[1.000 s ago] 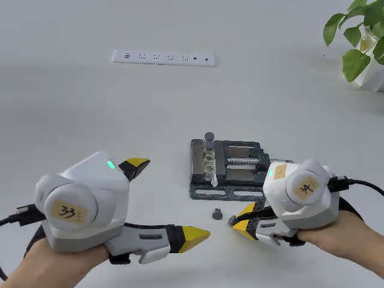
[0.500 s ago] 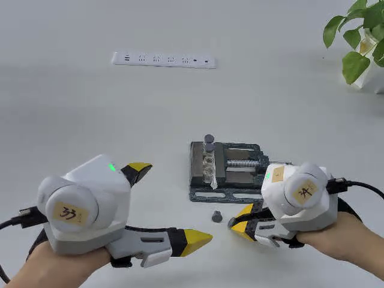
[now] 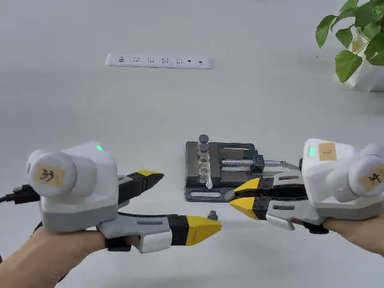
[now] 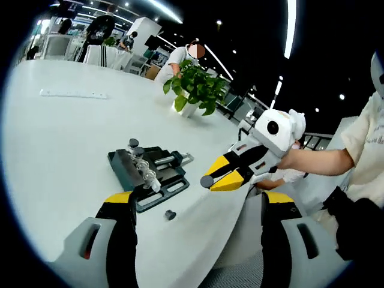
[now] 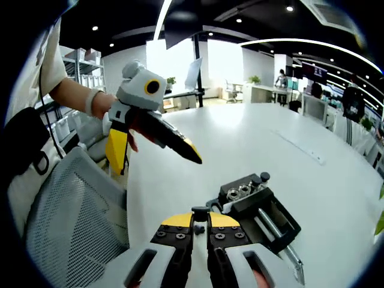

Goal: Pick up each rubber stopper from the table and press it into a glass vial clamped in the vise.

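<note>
The stopper (image 4: 207, 180) sat clamped in the tips of your right claw (image 5: 200, 217), round head forward along the jaws, while your left claw (image 3: 180, 201) gaped apart.

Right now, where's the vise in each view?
Head view: vise at centre, just beyond the tips of the right gripper.
Left gripper view: vise left of centre; the right gripper, shut on a stopper, is to its right.
Right gripper view: vise lower right, just past the jaws.
Shared landmark: the power strip, beyond the vise in all three.
</note>
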A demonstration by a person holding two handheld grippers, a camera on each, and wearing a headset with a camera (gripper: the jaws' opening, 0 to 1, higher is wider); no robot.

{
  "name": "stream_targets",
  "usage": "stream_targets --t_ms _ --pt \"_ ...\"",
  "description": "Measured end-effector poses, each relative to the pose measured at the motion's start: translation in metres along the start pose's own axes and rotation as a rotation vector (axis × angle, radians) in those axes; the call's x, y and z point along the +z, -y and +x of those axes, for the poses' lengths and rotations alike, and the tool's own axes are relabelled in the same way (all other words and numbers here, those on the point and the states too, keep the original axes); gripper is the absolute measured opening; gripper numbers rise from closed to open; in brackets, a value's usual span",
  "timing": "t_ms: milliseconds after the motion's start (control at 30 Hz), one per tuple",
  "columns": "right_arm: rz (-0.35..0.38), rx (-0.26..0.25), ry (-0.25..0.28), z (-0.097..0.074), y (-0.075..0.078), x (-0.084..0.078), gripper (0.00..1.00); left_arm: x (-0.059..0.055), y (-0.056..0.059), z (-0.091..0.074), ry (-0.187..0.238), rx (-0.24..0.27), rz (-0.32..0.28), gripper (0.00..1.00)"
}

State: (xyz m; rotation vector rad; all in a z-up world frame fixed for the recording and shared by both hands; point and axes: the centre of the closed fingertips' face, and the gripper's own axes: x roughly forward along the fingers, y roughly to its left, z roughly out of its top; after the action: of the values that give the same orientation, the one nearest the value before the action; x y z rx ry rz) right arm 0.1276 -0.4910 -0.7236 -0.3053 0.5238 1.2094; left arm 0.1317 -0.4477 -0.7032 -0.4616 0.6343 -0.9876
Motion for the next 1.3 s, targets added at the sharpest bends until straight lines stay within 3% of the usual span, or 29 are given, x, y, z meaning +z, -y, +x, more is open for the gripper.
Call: stream_targets --t_ms 133,200,233,267,333,367,433,567,700,833,1067,1300 --pt "-0.023 0.013 0.065 -0.013 -0.007 0.019 0.03 0.015 0.010 0.001 0.051 -0.088 -0.153 0.83" --pt "-0.030 0.020 0.102 -0.019 -0.011 0.030 0.03 0.023 0.020 0.001 0.071 -0.156 -0.217 0.81" --pt "-0.032 0.023 0.113 -0.021 -0.013 0.034 0.03 0.026 0.026 0.001 0.077 -0.186 -0.263 0.79" --pt "-0.051 0.020 0.131 -0.024 -0.015 0.041 0.03 0.030 0.037 -0.001 0.085 -0.252 -0.325 0.75" --pt "-0.054 0.033 0.157 -0.028 -0.020 0.049 0.03 0.034 0.050 -0.004 0.072 -0.330 -0.432 0.62" --pt "-0.060 0.038 0.180 -0.030 -0.022 0.055 0.03 0.035 0.056 -0.005 0.070 -0.365 -0.456 0.57" --pt "-0.056 0.060 0.208 -0.034 -0.027 0.063 0.03 0.033 0.063 -0.005 0.051 -0.394 -0.466 0.54" --pt "-0.077 0.080 0.240 -0.038 -0.034 0.072 0.03 0.036 0.075 -0.006 0.045 -0.460 -0.563 0.50" --pt "-0.062 0.117 0.314 -0.044 -0.044 0.087 0.02 0.034 0.081 -0.009 0.030 -0.506 -0.625 0.42" --pt "-0.061 0.149 0.348 -0.048 -0.051 0.095 0.02 0.038 0.089 -0.012 0.042 -0.565 -0.698 0.32" --pt "-0.069 0.175 0.382 -0.054 -0.058 0.106 0.02 0.039 0.097 -0.014 0.026 -0.625 -0.750 0.18" --pt "-0.088 0.202 0.397 -0.057 -0.063 0.110 0.02 0.040 0.103 -0.016 0.025 -0.660 -0.774 0.13"
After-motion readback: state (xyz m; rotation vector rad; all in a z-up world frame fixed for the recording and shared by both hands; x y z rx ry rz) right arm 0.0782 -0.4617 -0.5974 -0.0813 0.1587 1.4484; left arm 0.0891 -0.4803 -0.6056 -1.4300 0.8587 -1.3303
